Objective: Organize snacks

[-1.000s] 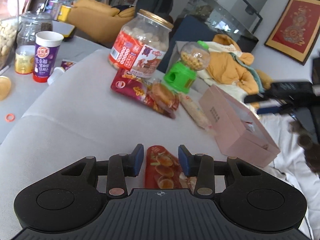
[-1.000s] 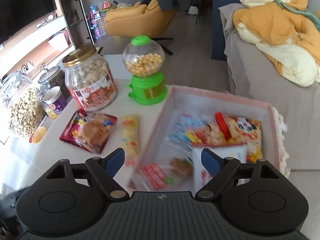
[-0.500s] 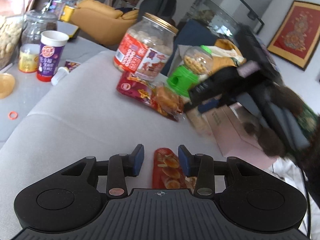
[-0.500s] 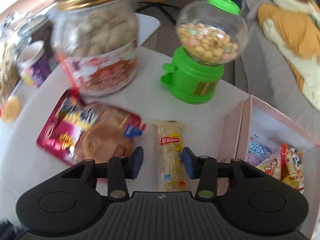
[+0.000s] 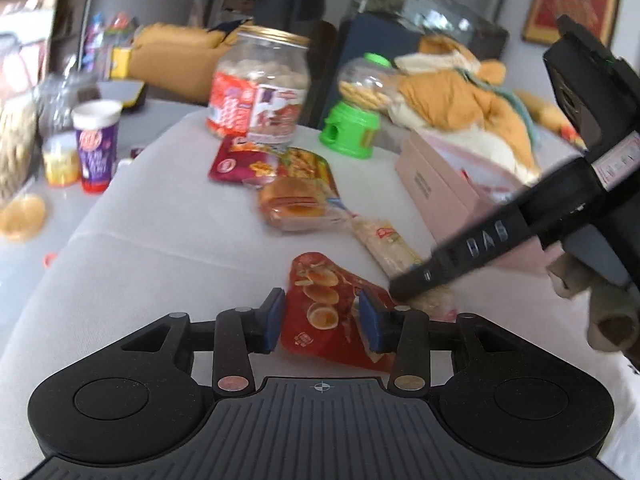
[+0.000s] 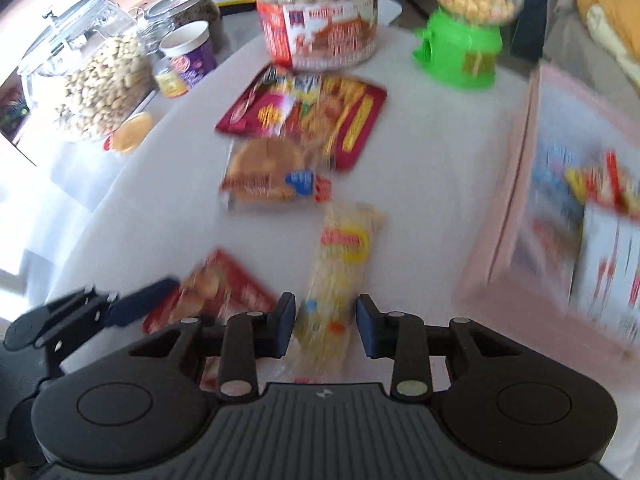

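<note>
A red packet of small cakes (image 5: 320,308) lies on the white table between the pads of my left gripper (image 5: 322,320). Its jaws are opening and the pads do not press on it. A long pale snack bar (image 6: 340,272) lies between the pads of my right gripper (image 6: 326,328), whose jaws are closing with a small gap on each side. In the left wrist view, one of the right gripper's fingers (image 5: 460,256) comes down onto the bar (image 5: 384,244). The pink box (image 6: 500,240) at the right holds several packets.
A wrapped bun (image 6: 264,176) and a maroon packet (image 6: 304,112) lie further back. Behind them stand a big labelled jar (image 6: 320,20) and a green candy dispenser (image 6: 460,52). A purple cup (image 6: 192,56) and a glass jar of nuts (image 6: 100,80) stand at the left.
My right gripper swung from above the pink box down to the long snack bar and narrowed its jaws around it. The left gripper's jaws widened a little around the red packet.
</note>
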Motion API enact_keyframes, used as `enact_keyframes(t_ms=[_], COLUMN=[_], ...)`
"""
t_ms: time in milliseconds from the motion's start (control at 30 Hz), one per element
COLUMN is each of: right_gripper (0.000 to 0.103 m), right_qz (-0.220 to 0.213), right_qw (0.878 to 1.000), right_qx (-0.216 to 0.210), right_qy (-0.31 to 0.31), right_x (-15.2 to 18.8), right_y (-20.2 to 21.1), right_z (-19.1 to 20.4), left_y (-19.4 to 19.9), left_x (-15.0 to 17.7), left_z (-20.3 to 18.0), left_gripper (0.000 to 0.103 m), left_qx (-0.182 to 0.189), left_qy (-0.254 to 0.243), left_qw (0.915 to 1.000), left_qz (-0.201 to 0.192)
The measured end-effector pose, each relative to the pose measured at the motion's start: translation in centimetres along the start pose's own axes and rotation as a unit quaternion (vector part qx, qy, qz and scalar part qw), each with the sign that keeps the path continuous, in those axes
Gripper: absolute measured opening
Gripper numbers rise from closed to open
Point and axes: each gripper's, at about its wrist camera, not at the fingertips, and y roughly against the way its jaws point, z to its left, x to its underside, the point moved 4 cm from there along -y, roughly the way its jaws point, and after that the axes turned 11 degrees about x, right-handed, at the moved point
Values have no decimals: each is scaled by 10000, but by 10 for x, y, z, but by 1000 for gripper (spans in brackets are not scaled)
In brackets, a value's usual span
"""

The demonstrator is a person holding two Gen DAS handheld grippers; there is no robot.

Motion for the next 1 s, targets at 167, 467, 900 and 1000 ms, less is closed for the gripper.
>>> enact_keyframes(t_ms=[167, 467, 900, 1000], right_gripper=[33, 34, 92, 102], right_qz=[-284, -728, -1367, -1514], right_qw=[9996, 9968, 9881, 9851], right_qx=[75, 312, 612, 698], right_qy=[35, -62, -353, -411], right_x=[40, 89, 97, 98], right_y=[11, 29, 15, 9], right_z=[-9, -33, -63, -62], left_y=[-9, -21, -33, -29], left_x=[-3, -6, -6, -6], left_z=[-7, -25, -25, -28], left_gripper=[54, 57, 60, 61], left_qx=[-203, -487, -482, -529], left_qy=[-89, -492, -868, -1007], left_qw=[9995, 9968, 9943, 9922], left_qz=[208, 404, 391, 512])
